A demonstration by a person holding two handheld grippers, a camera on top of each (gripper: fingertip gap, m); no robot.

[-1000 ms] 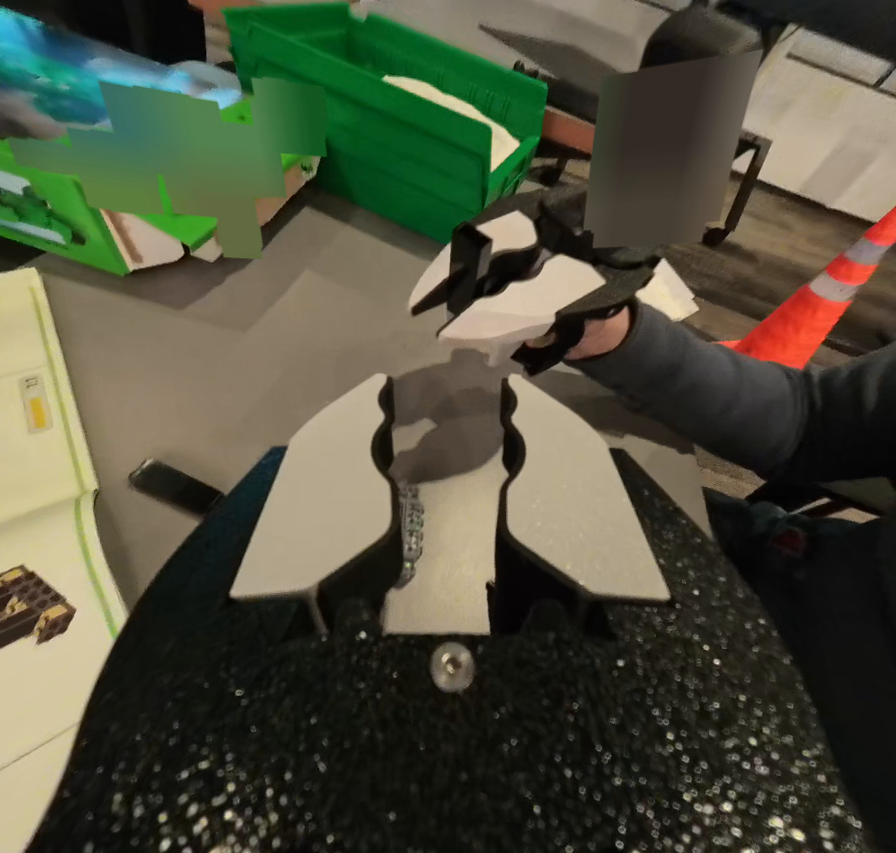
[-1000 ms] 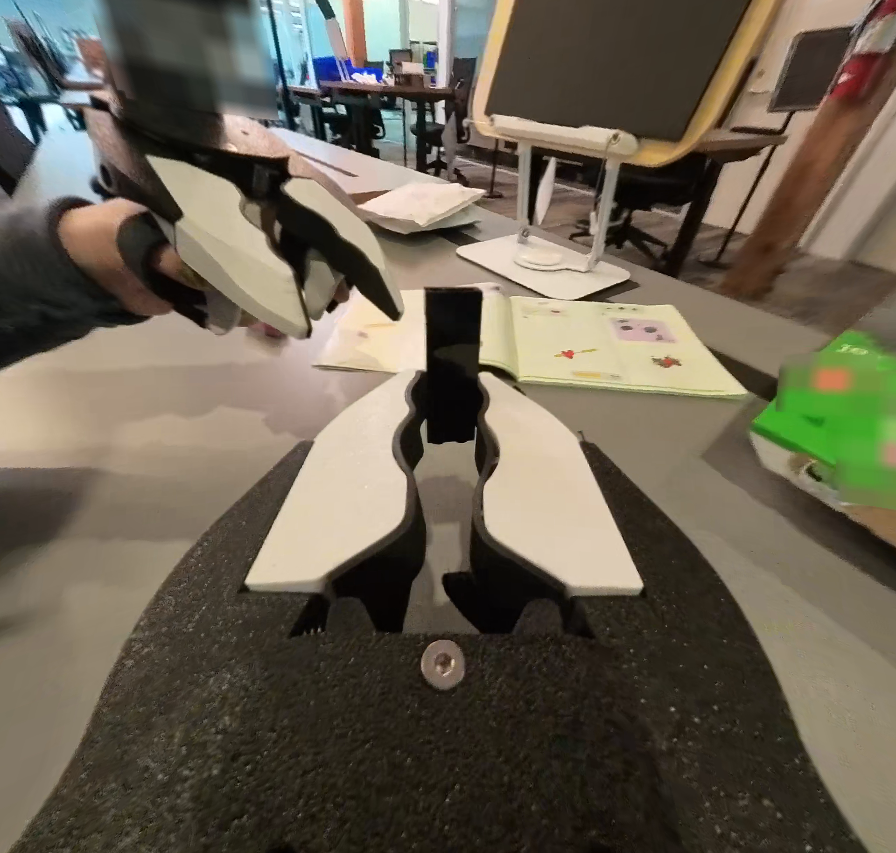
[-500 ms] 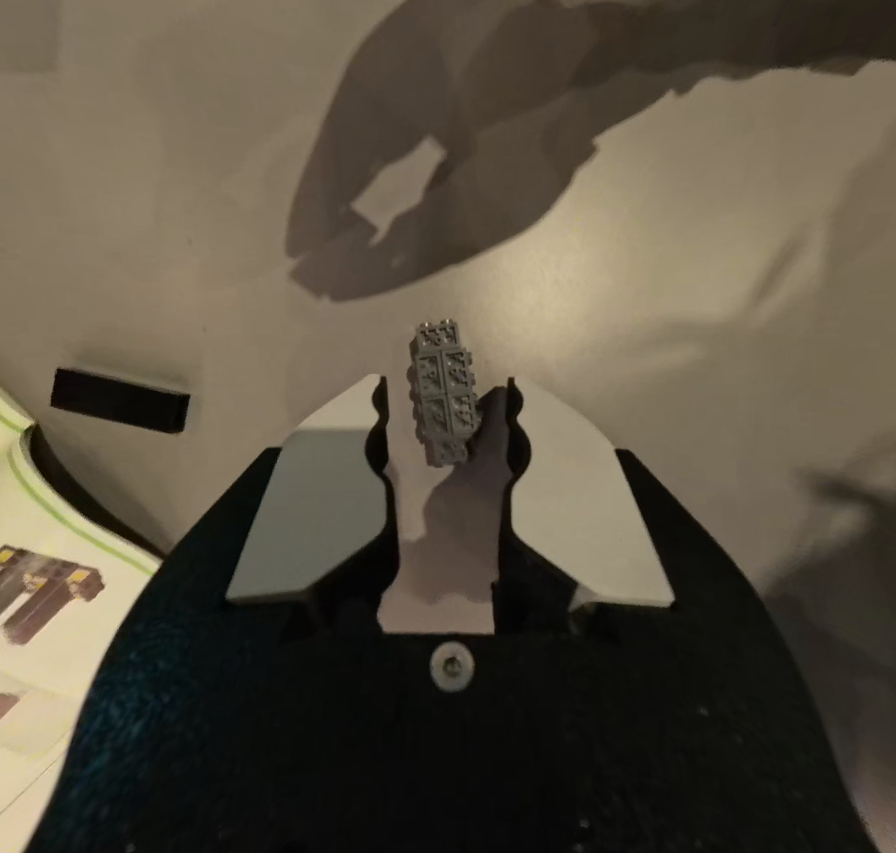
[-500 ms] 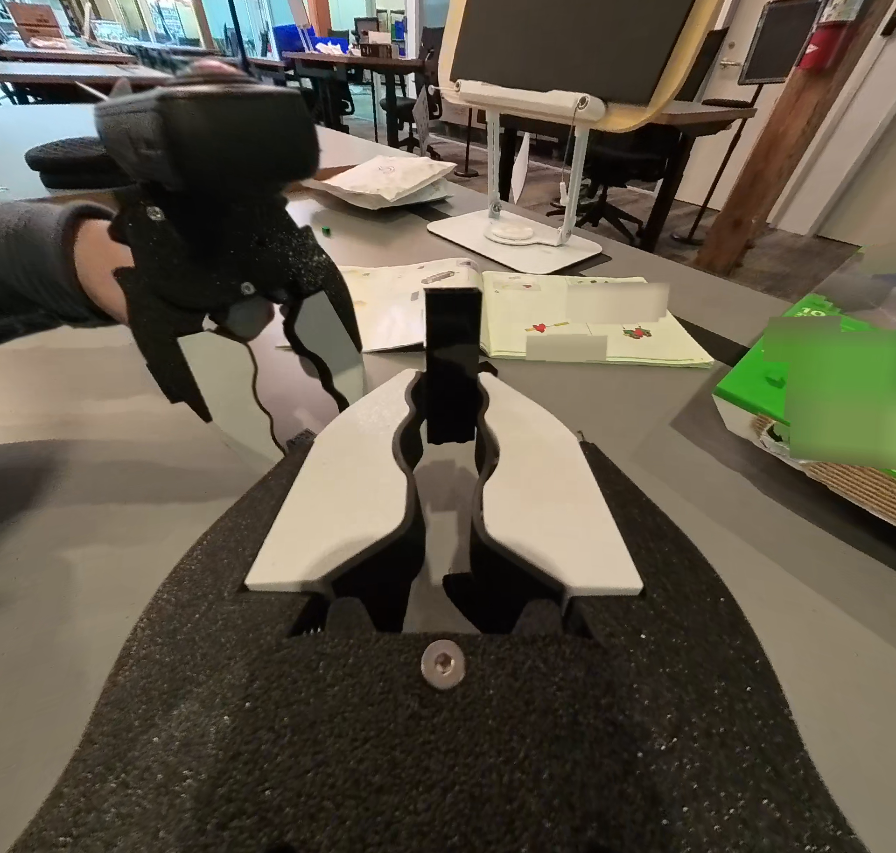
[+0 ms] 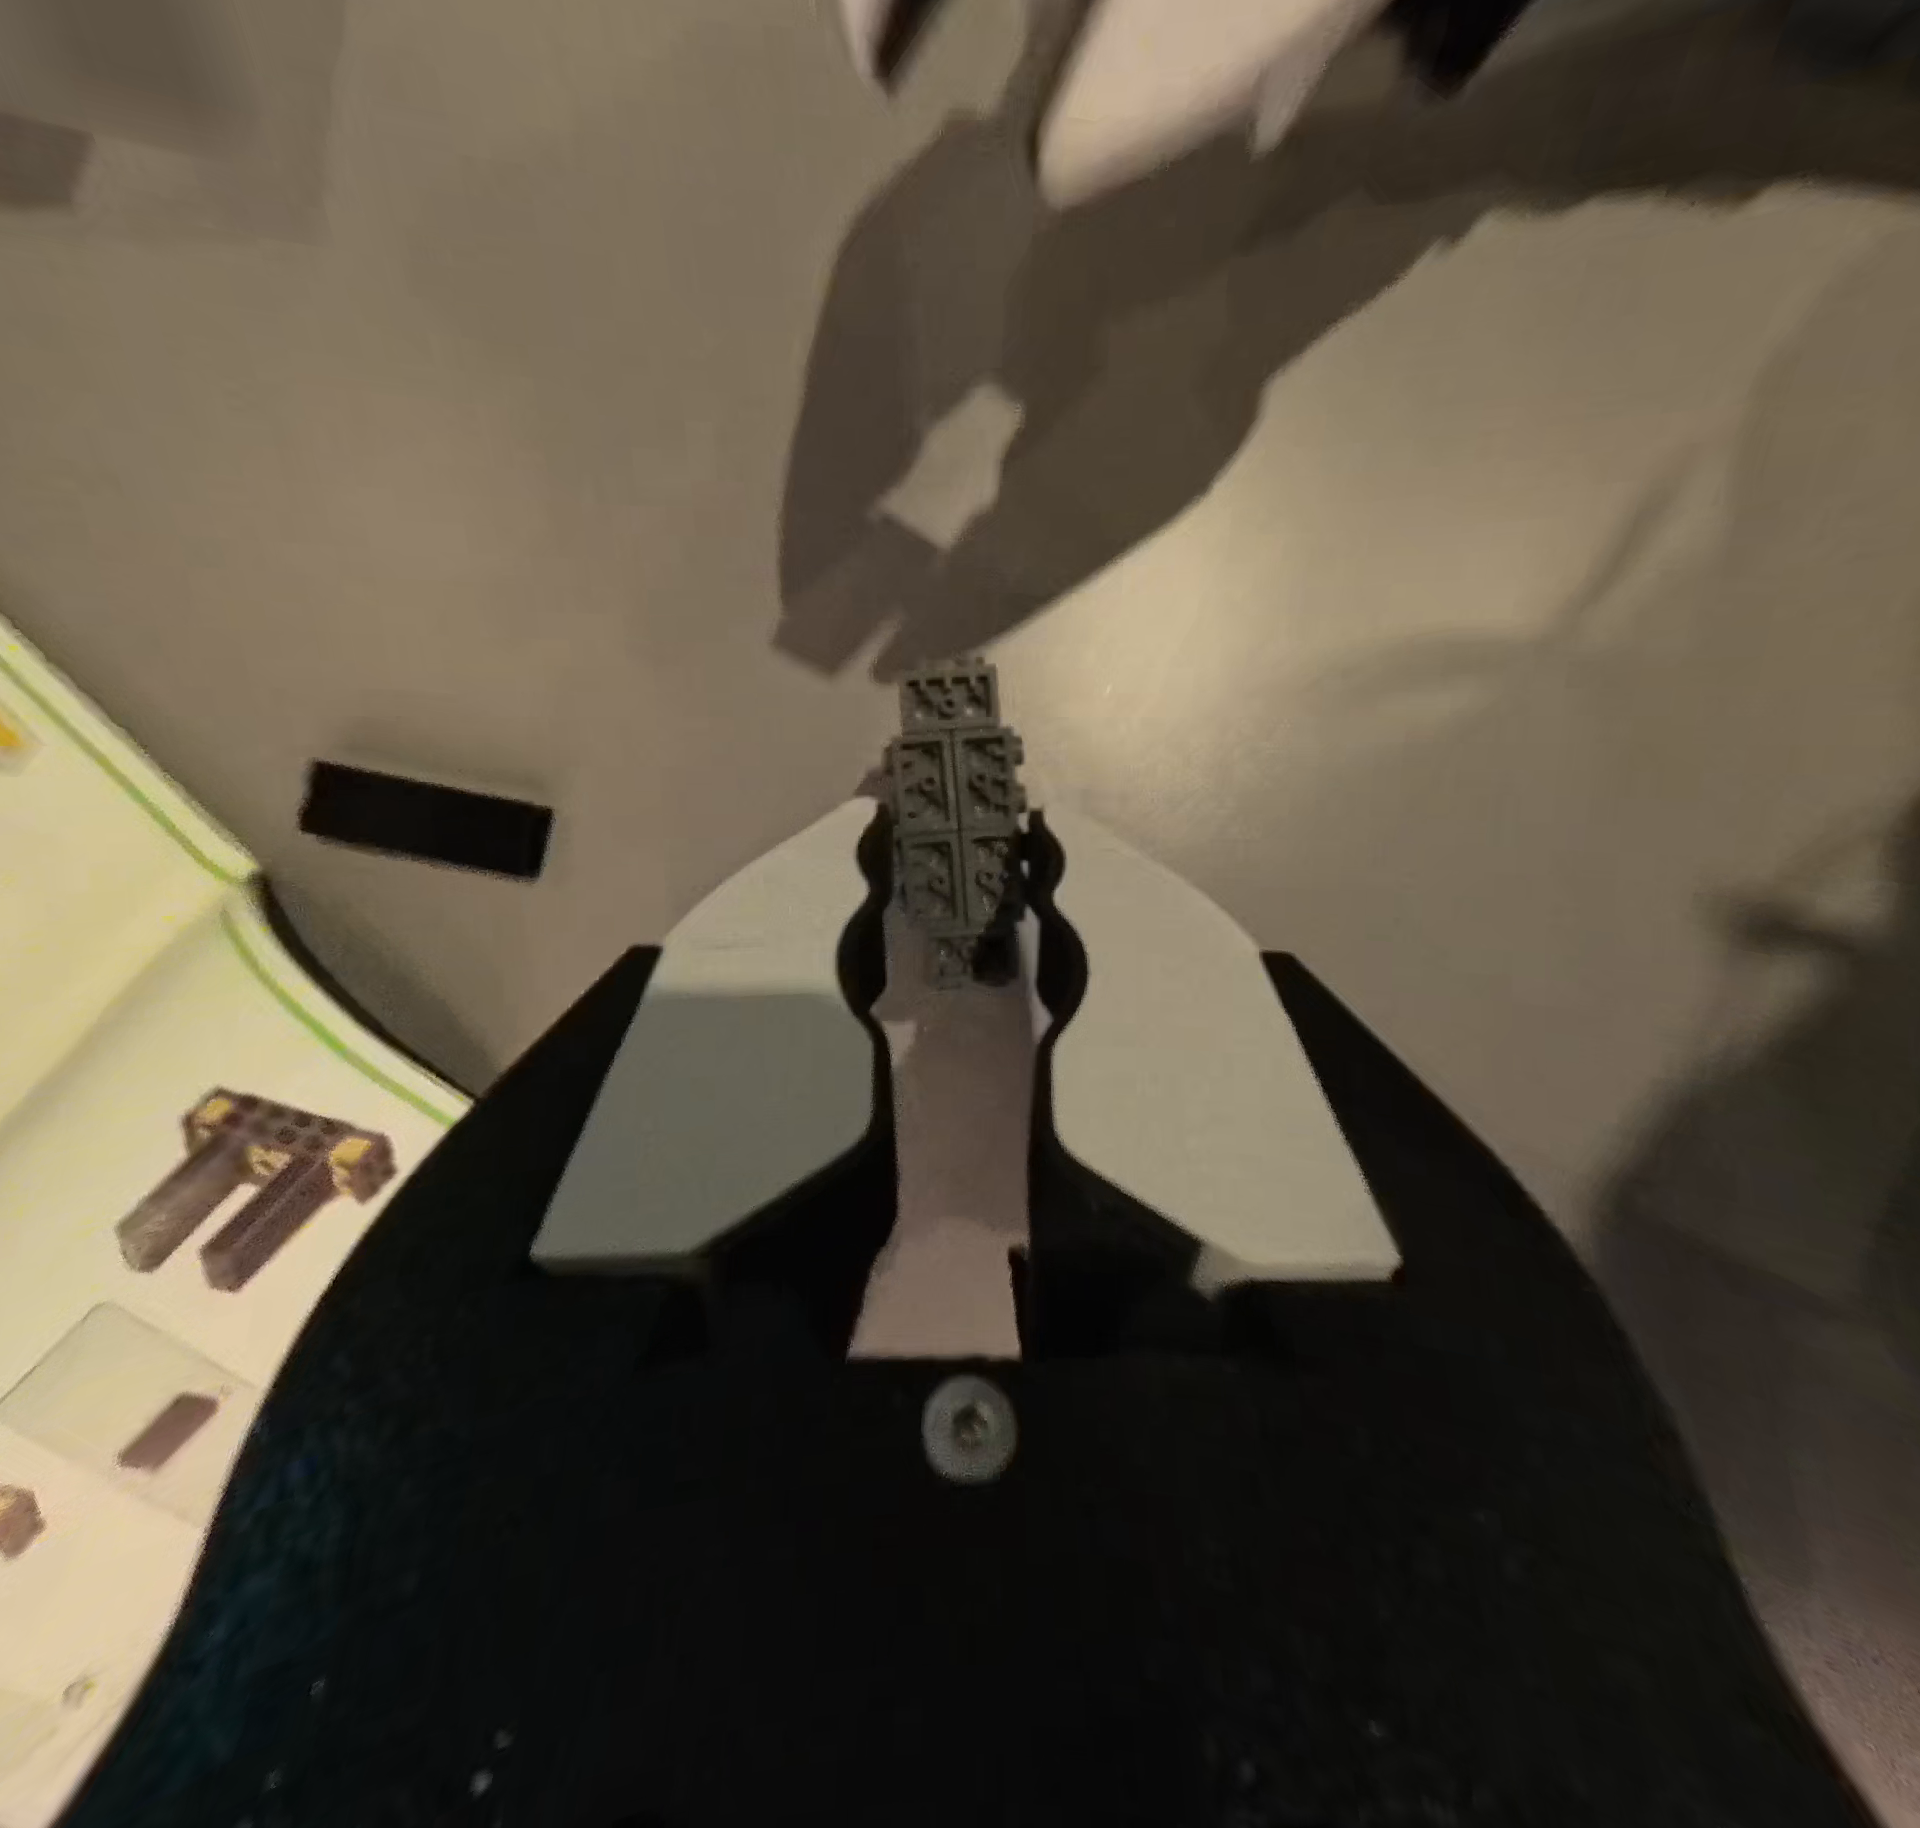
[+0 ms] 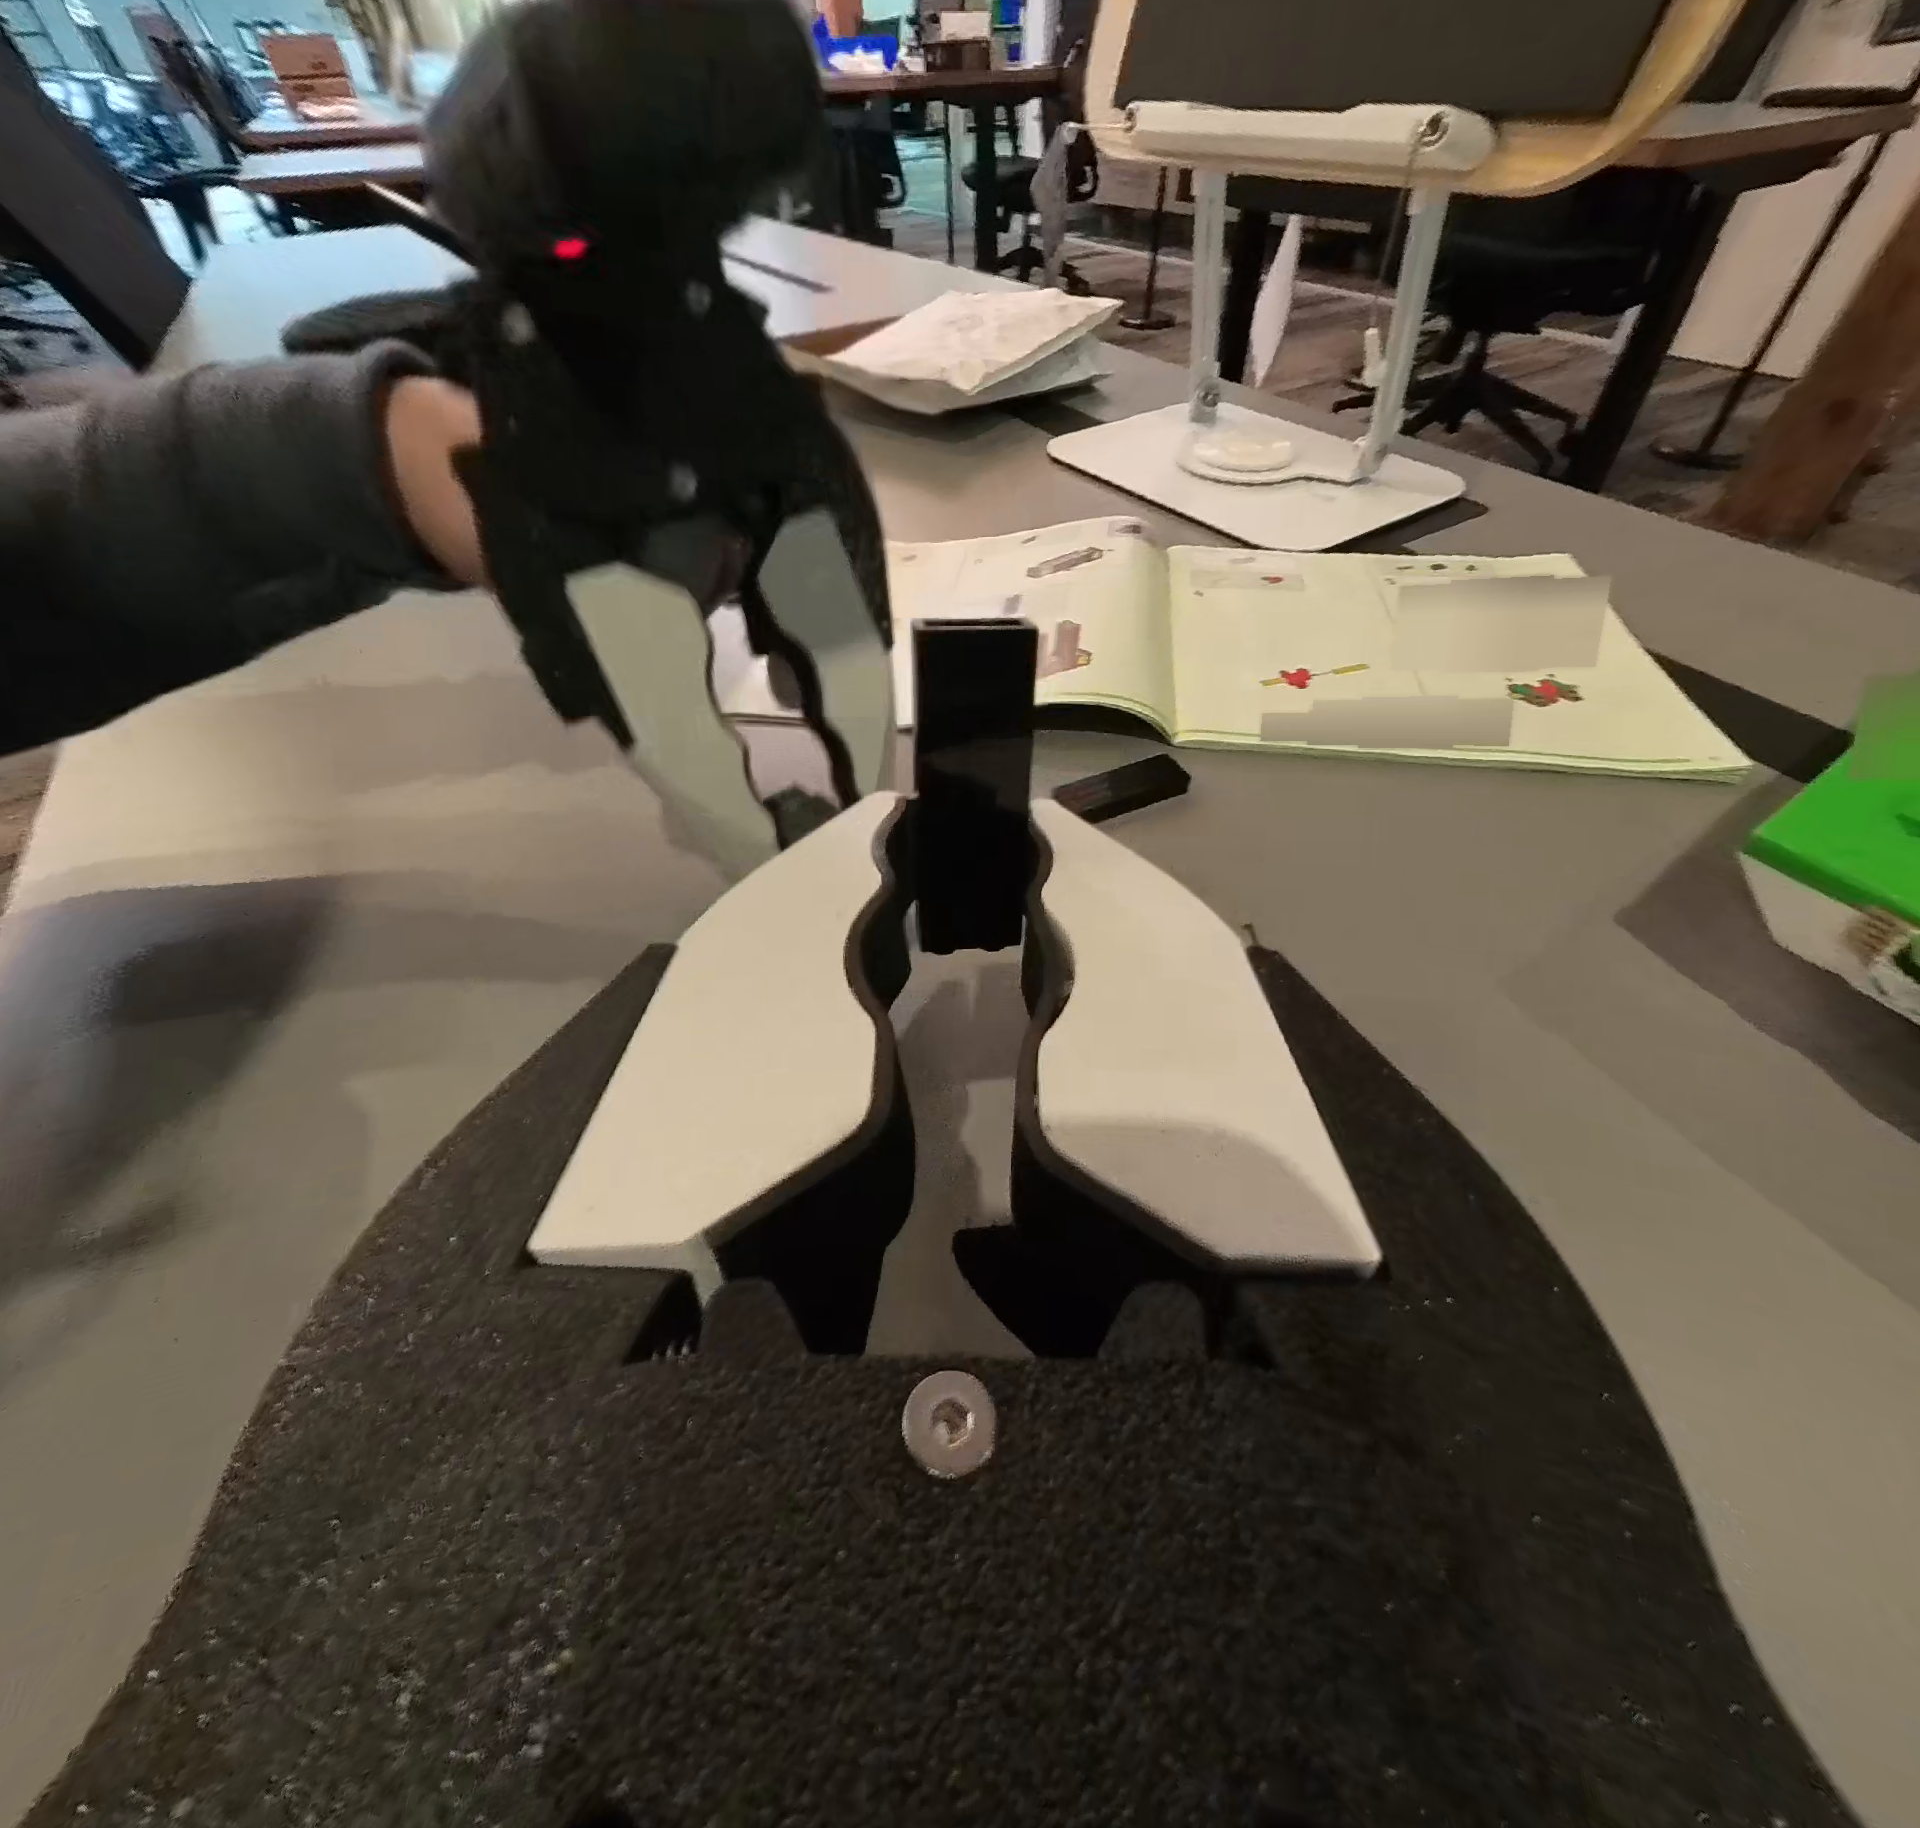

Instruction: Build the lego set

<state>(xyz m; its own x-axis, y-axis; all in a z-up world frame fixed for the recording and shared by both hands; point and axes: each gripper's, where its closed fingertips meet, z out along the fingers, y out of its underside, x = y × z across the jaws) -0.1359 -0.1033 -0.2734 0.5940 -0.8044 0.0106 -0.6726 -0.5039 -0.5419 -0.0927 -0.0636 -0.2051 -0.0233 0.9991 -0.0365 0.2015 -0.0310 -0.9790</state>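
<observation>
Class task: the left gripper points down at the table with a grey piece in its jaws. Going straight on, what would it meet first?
Probably the bare table. The grey piece in the left gripper would touch first; depth is unclear.

Open grey table (image 6: 1351, 947) lies ahead, bounded by the booklet (image 6: 1351, 656) and 1 loose black brick (image 6: 1120, 787).

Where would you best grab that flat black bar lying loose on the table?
Across its two long sides near the middle, coming straight down. The black bar lies flat and apart from the booklet, so its narrow width suits the fingers and both sides look free.
</observation>
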